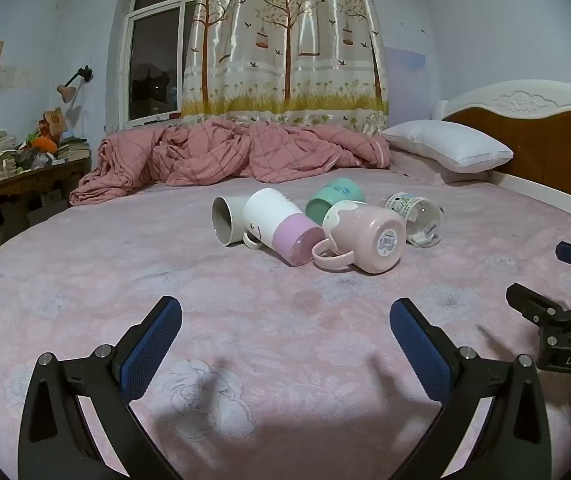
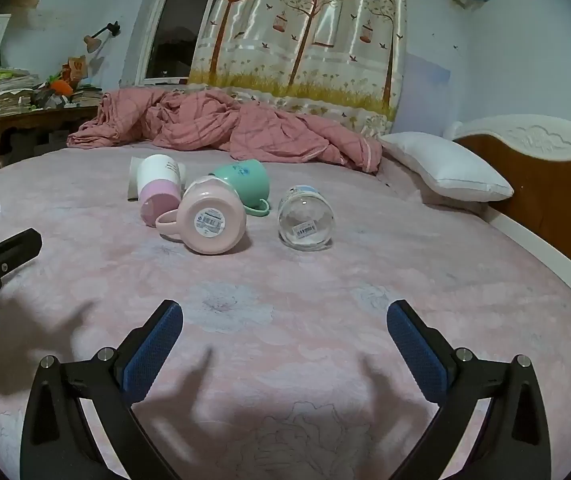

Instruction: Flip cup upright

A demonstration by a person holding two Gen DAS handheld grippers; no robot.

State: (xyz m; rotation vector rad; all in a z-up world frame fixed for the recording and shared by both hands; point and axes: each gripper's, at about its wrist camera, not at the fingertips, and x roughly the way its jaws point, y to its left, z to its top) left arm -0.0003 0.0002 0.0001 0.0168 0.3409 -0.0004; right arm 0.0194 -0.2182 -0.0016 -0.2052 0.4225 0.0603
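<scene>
Several cups lie on their sides in a cluster on the pink bed (image 1: 85,300). A pink mug (image 1: 365,240) (image 2: 211,220) shows its labelled base and handle. A white-and-lilac mug (image 1: 281,226) (image 2: 159,188), a white cup (image 1: 225,218), a green mug (image 1: 333,198) (image 2: 245,182) and a clear glass cup (image 1: 421,218) (image 2: 305,216) lie beside it. My left gripper (image 1: 285,320) is open and empty, well short of the cups. My right gripper (image 2: 285,320) is open and empty, also short of them; it shows at the right edge of the left wrist view (image 1: 565,280).
A crumpled pink quilt (image 1: 225,152) lies across the far side of the bed. A white pillow (image 1: 445,144) rests by the wooden headboard (image 1: 545,128) at right. A cluttered side table (image 1: 25,168) stands at left. The left gripper's fingers (image 2: 1,248) show at the left edge of the right wrist view.
</scene>
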